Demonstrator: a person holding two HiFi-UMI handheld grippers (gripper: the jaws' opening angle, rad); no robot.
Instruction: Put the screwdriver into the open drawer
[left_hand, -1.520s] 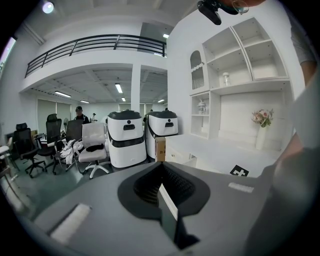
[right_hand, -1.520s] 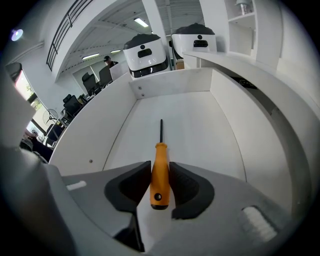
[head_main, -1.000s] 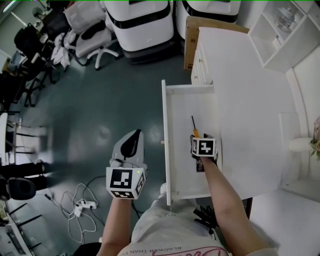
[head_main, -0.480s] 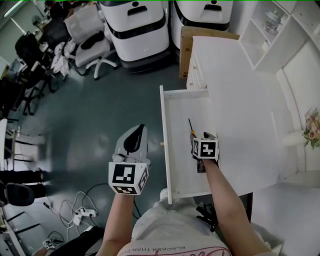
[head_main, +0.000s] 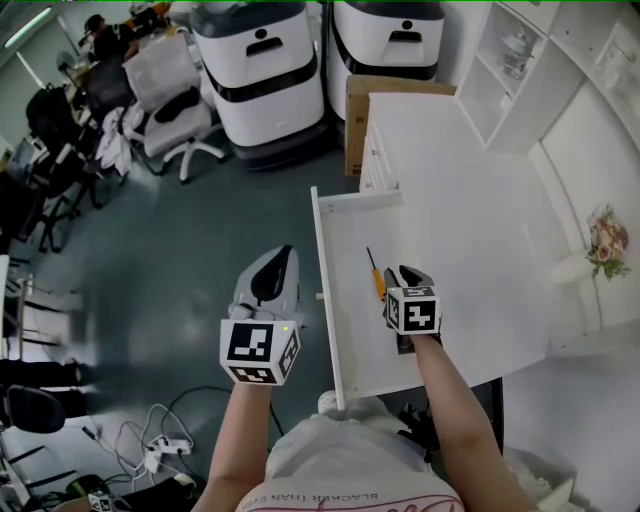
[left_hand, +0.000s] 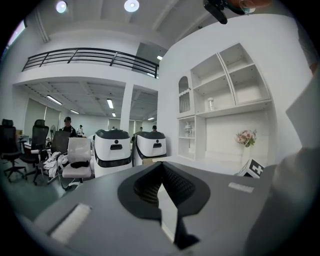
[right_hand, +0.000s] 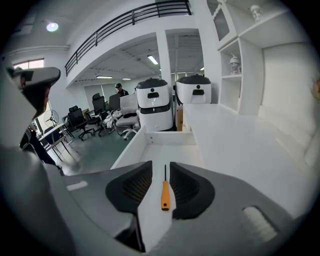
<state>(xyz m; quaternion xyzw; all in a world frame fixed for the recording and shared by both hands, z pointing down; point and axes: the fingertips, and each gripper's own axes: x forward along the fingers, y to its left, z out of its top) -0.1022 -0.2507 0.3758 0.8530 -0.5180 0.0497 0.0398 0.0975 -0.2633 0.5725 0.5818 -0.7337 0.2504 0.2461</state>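
The screwdriver (head_main: 375, 276), orange handle and thin dark shaft, lies flat on the floor of the open white drawer (head_main: 345, 340). My right gripper (head_main: 401, 274) hangs above the drawer just right of it. In the right gripper view the screwdriver (right_hand: 165, 195) shows down between the jaws of the right gripper (right_hand: 161, 169), untouched. Those jaws are closing with nothing pressed between them. My left gripper (head_main: 278, 262) hovers over the floor left of the drawer front. In its own view the left gripper (left_hand: 161, 165) has its tips together and holds nothing.
The white cabinet top (head_main: 460, 200) stretches right of the drawer, with shelves (head_main: 520, 70) and a vase of flowers (head_main: 603, 240) beyond. Two white machines (head_main: 265, 70), a cardboard box (head_main: 355, 110) and office chairs (head_main: 175, 95) stand farther off. Cables (head_main: 150, 430) lie on the floor.
The right gripper has risen off the screwdriver, which stays lying in the drawer and now shows in full. Its jaws have narrowed. The left gripper has lifted a little.
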